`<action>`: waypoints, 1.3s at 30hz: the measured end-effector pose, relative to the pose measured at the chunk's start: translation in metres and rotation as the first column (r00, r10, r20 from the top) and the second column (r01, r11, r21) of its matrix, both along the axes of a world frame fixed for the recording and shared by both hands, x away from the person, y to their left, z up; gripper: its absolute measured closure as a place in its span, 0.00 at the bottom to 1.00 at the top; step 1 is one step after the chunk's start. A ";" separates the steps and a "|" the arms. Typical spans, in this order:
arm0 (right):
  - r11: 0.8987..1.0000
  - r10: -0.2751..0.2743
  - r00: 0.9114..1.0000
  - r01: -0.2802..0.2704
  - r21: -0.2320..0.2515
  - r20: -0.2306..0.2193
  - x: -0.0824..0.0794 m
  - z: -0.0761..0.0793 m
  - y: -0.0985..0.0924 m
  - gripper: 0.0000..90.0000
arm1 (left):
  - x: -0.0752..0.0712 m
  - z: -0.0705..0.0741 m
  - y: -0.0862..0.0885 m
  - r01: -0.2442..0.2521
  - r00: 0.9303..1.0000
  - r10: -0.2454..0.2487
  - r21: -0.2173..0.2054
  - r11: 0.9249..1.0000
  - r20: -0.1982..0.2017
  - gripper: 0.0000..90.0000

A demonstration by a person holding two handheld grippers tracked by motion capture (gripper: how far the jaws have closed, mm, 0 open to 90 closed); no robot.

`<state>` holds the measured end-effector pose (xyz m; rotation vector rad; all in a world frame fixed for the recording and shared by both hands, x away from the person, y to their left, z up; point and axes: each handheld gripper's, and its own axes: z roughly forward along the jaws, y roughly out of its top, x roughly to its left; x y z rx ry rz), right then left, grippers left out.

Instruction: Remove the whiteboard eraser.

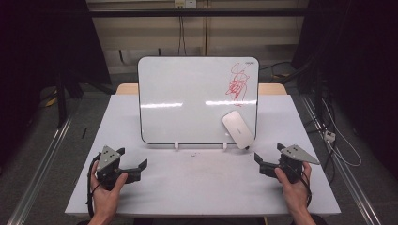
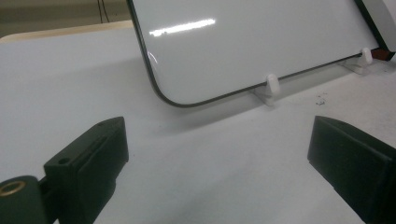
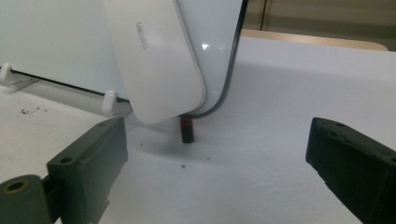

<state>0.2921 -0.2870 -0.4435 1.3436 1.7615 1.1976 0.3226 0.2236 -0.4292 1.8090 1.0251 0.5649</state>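
High view: white table (image 1: 197, 187), a whiteboard (image 1: 187, 101) propped near its far middle, leaning back on two small white clips (image 1: 176, 146). Red scribble (image 1: 238, 84) in the board's upper right corner. A white oblong eraser (image 1: 238, 129) sits tilted against the board's lower right corner, overlapping the black frame. No containers on the table. Left gripper (image 1: 136, 165) held in the left hand (image 1: 107, 192) at the near left, jaws spread apart, nothing between them. Right gripper (image 1: 268, 158) held in the right hand (image 1: 294, 187) at the near right, jaws also apart and empty. Both grippers are low over the table, well apart from each other, both near the board's bottom edge but not touching it.

Left gripper view: two black jaws wide apart at the bottom corners, bare table (image 2: 196, 168) between them. Ahead is the whiteboard (image 2: 243, 46), its rounded lower corner and black rim, resting in a white clip (image 2: 272, 85); a second clip (image 2: 367, 56) farther off. A few dark specks on the table by the clips.

Right gripper view: jaws wide apart, holding nothing. Eraser (image 3: 154, 60) ahead, leaning on the whiteboard (image 3: 46, 42), faint lettering on its face, unreadable. Just under its lower end a small dark object with a red band (image 3: 187, 129) stands on the table (image 3: 261, 154); cannot tell what it is. White clip (image 3: 109, 101) just beside the eraser's lower edge.
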 end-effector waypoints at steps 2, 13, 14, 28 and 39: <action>1.000 0.006 1.000 -0.007 -0.005 -0.007 0.000 0.000 0.000 0.06 | 0.000 0.000 0.000 -0.003 1.000 0.003 -0.001 1.000 -0.004 0.06; 1.000 0.013 1.000 -0.013 -0.007 -0.010 0.002 -0.001 0.003 0.07 | 0.002 -0.001 0.002 0.007 1.000 -0.007 0.006 1.000 -0.003 0.06; 1.000 0.009 1.000 -0.009 -0.007 -0.012 0.003 -0.001 0.004 0.07 | 0.002 -0.001 0.002 0.008 1.000 -0.008 0.010 1.000 -0.001 0.06; 0.990 0.106 0.994 -0.108 -0.087 -0.027 0.019 0.009 0.024 0.06 | -0.001 -0.002 0.005 0.004 1.000 -0.004 0.009 1.000 -0.006 0.06; 0.976 0.143 0.990 -0.140 -0.168 0.003 0.029 0.023 0.036 0.07 | -0.001 -0.001 0.003 0.011 1.000 -0.011 0.029 1.000 -0.018 0.06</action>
